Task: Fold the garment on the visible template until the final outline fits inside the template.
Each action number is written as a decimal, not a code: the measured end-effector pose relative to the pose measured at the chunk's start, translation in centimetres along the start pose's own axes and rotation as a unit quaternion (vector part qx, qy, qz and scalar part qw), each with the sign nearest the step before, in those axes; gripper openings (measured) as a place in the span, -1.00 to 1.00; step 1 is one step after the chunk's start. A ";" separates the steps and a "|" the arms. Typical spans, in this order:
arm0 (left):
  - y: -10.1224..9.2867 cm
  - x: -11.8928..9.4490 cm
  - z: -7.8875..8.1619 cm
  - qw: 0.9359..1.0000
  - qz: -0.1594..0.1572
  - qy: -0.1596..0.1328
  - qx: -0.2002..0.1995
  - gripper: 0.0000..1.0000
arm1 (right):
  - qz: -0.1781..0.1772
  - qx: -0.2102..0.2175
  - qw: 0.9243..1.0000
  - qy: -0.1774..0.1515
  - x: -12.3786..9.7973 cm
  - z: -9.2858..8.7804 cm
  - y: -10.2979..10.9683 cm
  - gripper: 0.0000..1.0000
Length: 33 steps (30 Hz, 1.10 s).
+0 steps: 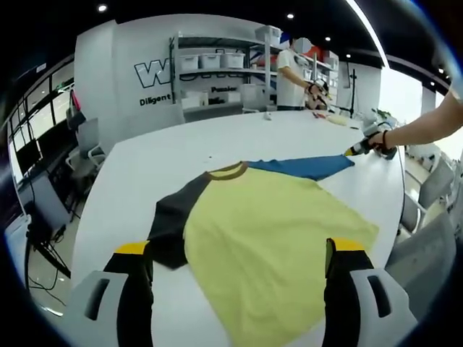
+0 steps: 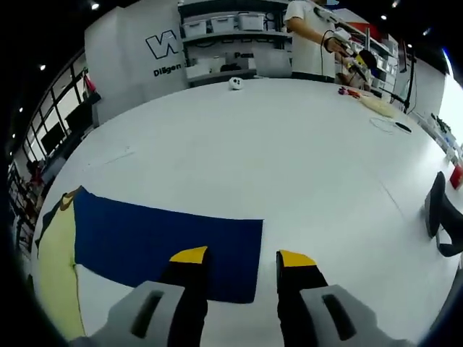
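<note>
The shirt (image 1: 268, 238) is lying flat on the white bench (image 1: 159, 166), its yellow body spread toward the left claw (image 1: 242, 253), a dark sleeve (image 1: 173, 220) stretching off to one side and a blue sleeve (image 2: 166, 242) reaching out to the other. It is looking like thin, limp knit cloth: light, soft, likely to drape and wrinkle rather than hold a crease, and prone to sliding a little on the smooth bench top (so a pinch near an edge or seam should be serving better than a grab at the middle). The left claw is hovering spread over the yellow body, holding nothing. The right claw (image 2: 242, 260) is standing parted at the cuff end of the blue sleeve, one tip over the cloth and the other over bare bench; the cuff corner is looking like the sensible hold for folding that sleeve inward. No template outline is showing clearly.
</note>
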<state>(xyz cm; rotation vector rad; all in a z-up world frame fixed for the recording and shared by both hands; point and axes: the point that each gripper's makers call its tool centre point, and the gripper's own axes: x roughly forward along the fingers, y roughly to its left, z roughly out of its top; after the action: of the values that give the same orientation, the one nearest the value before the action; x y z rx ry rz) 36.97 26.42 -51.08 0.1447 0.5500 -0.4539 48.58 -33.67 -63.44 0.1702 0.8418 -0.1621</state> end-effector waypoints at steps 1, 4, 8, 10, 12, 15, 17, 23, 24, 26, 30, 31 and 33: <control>0.0 0.0 0.0 1.000 0.001 0.000 0.000 0.95 | 0.001 0.002 1.000 0.007 0.1 -0.5 0.1 -0.35; 0.1 0.0 -0.2 1.000 0.004 0.007 0.006 0.97 | -0.008 0.010 1.000 0.009 0.1 -1.0 -0.1 -0.33; -0.1 -0.2 0.0 1.000 -0.001 0.001 0.001 0.98 | -0.021 0.003 1.000 0.016 0.0 -1.5 -0.3 -0.40; -0.1 -0.1 -0.1 1.000 -0.002 0.002 -0.002 0.98 | -0.022 0.012 1.000 0.018 -0.1 -1.6 -0.2 -0.43; -0.1 -0.1 -0.1 1.000 -0.001 0.003 0.000 0.97 | -0.027 0.013 0.999 0.014 -0.1 -1.6 -0.4 -0.49; -0.1 -0.1 -0.1 1.000 -0.001 0.003 0.002 0.97 | -0.038 0.006 0.999 0.012 0.0 -1.6 -0.7 -0.70; -0.2 -0.2 0.2 1.000 -0.003 -0.004 0.002 0.93 | -0.039 0.003 0.999 0.013 0.1 -1.6 -0.8 -0.81; 0.1 -0.5 0.6 1.000 -0.001 -0.012 0.002 0.93 | -0.041 -0.004 0.999 0.012 0.0 -1.4 -0.4 -0.87; 0.2 -0.5 0.6 1.000 0.000 -0.013 0.003 0.93 | -0.040 -0.003 0.999 0.011 0.1 -1.4 -0.4 -0.88; 0.2 -0.6 0.6 1.000 0.001 -0.012 0.005 0.92 | -0.040 -0.001 0.999 0.010 0.4 -1.3 -0.3 -0.91; 0.3 -0.6 0.5 1.000 0.001 -0.011 0.004 0.92 | -0.036 -0.005 0.999 0.009 0.5 -1.2 -0.3 -0.94; 0.2 -0.6 0.5 1.000 0.001 -0.010 0.005 0.92 | -0.036 -0.003 0.999 0.008 0.5 -1.2 -0.3 -0.96; 0.2 -0.6 0.5 1.000 0.000 -0.010 0.006 0.92 | -0.033 0.000 0.999 0.010 0.5 -1.3 -0.3 -1.00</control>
<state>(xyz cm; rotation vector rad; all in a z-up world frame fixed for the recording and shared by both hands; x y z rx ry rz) 36.80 26.68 -50.30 0.1507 0.5275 -0.4574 47.95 -33.77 -64.69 0.1438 0.8669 -0.2226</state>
